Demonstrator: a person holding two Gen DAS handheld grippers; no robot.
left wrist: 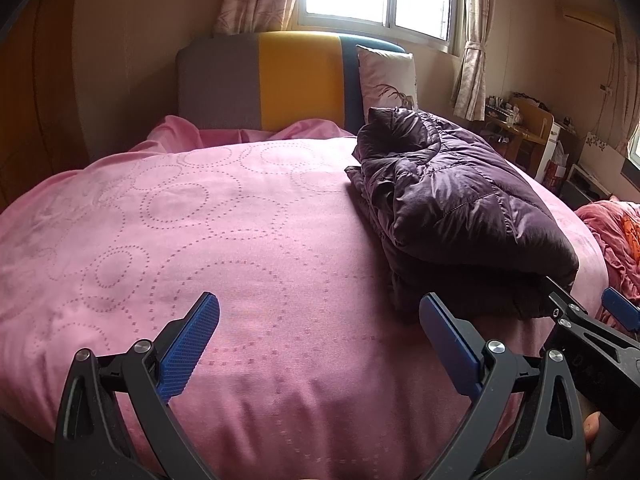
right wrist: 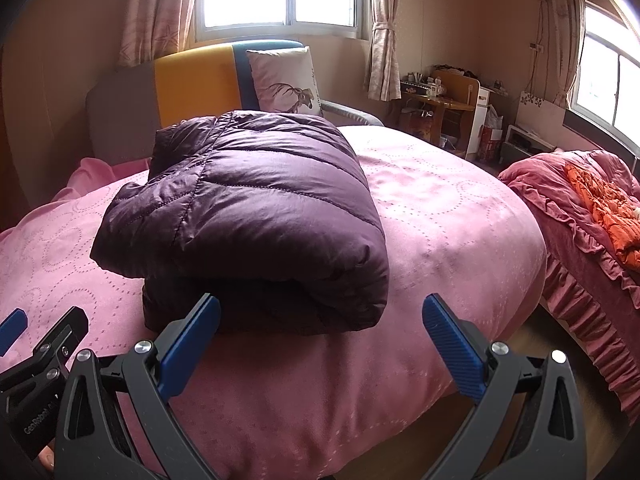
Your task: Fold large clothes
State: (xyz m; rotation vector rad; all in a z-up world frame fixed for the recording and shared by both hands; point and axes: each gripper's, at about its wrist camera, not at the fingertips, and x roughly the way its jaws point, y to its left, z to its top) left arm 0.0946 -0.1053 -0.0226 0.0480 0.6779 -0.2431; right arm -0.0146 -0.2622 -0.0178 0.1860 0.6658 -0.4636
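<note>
A dark purple quilted down jacket lies folded into a thick bundle on the pink bed. My left gripper is open above the bare bedcover, to the left of the jacket, holding nothing. My right gripper is open just short of the jacket's near folded edge, its left fingertip in front of that edge. Each gripper shows at the side of the other's view.
A grey, yellow and blue headboard and a pillow stand at the bed's far end under a window. A second bed with reddish covers is on the right, with a floor gap between. A cluttered desk stands in the far corner.
</note>
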